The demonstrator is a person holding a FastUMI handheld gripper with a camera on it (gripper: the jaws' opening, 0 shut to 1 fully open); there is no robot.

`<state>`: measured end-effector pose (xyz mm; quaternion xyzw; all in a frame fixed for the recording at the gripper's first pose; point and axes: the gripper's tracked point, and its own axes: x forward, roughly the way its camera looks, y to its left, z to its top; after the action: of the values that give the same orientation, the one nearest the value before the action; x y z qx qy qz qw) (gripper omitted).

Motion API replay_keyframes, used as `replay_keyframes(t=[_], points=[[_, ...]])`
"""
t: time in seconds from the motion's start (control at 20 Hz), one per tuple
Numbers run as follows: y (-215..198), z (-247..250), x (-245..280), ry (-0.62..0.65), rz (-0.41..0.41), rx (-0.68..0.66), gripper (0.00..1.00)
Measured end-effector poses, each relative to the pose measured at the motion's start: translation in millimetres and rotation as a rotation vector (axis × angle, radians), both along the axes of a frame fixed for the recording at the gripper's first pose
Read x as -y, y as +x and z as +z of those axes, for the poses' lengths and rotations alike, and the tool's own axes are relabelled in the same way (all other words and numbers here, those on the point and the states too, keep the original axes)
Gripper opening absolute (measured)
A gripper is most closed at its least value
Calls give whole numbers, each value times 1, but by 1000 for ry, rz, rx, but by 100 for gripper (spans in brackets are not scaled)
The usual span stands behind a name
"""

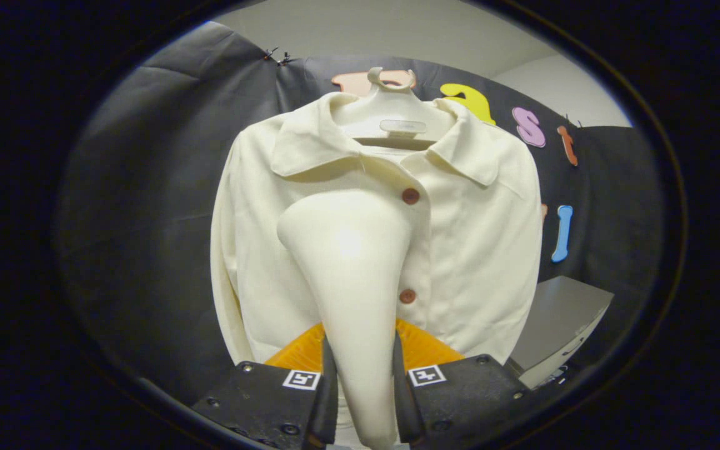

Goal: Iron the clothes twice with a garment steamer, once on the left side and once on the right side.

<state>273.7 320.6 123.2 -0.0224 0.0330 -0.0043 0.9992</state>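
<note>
Now steamer up at the shirt

We see the tongs pinching the cream garment steamer by its handle, its head just before the cream shirt, beside the buttons, shirt hanging on a hanger.

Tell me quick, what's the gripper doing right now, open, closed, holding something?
Gripper: closed on the garment steamer, both fingers pressing its handle, with its head up against the cream shirt.

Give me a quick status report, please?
Gripper shut on steamer. Steamer head against hanging shirt, beside the buttons. Nothing in the way.
</note>
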Motion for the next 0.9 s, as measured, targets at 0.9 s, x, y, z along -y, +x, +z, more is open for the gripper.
replay_keyframes(t=[0.9], points=[[-4, -203, 31, -91, -105, -206, 38]])
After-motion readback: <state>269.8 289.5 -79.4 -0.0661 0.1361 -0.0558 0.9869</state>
